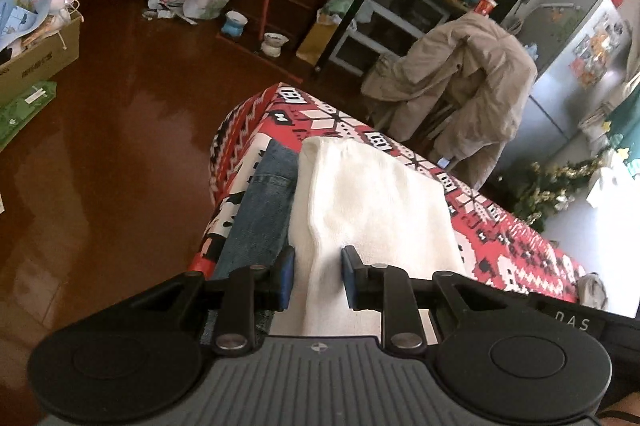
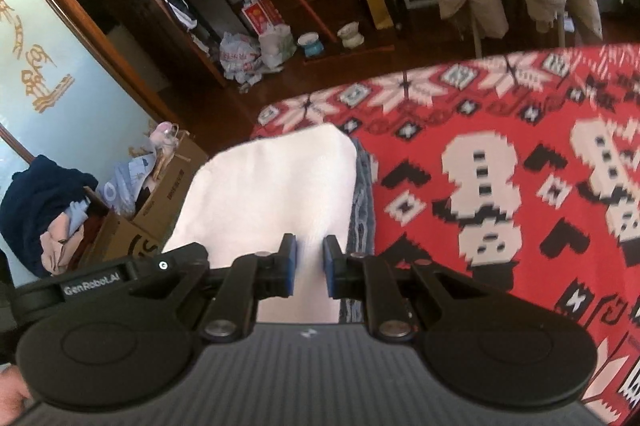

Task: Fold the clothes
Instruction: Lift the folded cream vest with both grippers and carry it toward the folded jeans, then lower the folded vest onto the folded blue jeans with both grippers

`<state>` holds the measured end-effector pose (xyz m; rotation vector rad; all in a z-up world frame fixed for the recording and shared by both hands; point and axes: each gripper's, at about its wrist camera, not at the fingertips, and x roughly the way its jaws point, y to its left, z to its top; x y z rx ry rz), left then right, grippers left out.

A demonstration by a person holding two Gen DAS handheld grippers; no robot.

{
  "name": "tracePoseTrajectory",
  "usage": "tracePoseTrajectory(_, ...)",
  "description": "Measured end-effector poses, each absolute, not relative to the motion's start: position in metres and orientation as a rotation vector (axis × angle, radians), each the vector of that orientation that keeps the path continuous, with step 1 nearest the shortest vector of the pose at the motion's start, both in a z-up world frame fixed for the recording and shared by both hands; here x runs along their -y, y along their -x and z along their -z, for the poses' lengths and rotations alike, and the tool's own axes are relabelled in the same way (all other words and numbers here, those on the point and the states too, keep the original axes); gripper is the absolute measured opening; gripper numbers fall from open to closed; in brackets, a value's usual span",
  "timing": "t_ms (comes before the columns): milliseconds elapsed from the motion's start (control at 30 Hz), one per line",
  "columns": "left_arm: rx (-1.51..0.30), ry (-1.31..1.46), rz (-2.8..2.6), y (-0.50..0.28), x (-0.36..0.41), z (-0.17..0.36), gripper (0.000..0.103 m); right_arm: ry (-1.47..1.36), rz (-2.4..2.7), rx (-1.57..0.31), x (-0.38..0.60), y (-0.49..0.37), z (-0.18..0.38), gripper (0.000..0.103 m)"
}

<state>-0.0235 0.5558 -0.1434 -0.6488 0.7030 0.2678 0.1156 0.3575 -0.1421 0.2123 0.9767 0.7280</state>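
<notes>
White garment [image 1: 372, 194] (red patterned cloth [image 1: 520, 238])

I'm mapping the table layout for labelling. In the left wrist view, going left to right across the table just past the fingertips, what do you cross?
Patterned red tablecloth hanging over the edge → folded blue jeans → white garment → red tablecloth again.

Soft white knitted cloth garment [image 1: 372, 194], faded blue denim [image 1: 264, 210], woven patterned tablecloth [image 2: 500, 146], glossy brown floor [image 1: 120, 130]
</notes>
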Motion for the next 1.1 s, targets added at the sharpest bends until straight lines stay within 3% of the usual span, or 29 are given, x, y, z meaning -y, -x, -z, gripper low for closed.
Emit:
tracePoseTrajectory(200, -0.68, 0.611, -0.305, 0.036, -0.557, 0.128, 0.028, -0.311, -0.8, -0.917, -0.322, -0.116, 0.141, 0.022)
tracePoseTrajectory(400, -0.637, 0.529, -0.373, 0.032, -0.557, 0.1, 0.028, -0.237, -0.803, -0.912, -0.304, -0.153, 0.154, 0.022)
tracePoseTrajectory(533, -0.653, 0.473, -0.325, 0.006, -0.536, 0.09, 0.026, -0.147, -0.868, -0.842, -0.306, -0.173, 0.167, 0.014)
tracePoseTrajectory(800, -0.76, 0.436, -0.18, -0.046, -0.483, 0.118, 0.012, -0.085, -1.033, -0.786, -0.329, -0.166, 0.173, 0.013)
tracePoseTrajectory(1100, -0.822, 0.379, -0.14, -0.015, -0.451, 0.124, 0.011, 0.044, -1.122, -0.7, -0.32, -0.117, 0.174, 0.01)
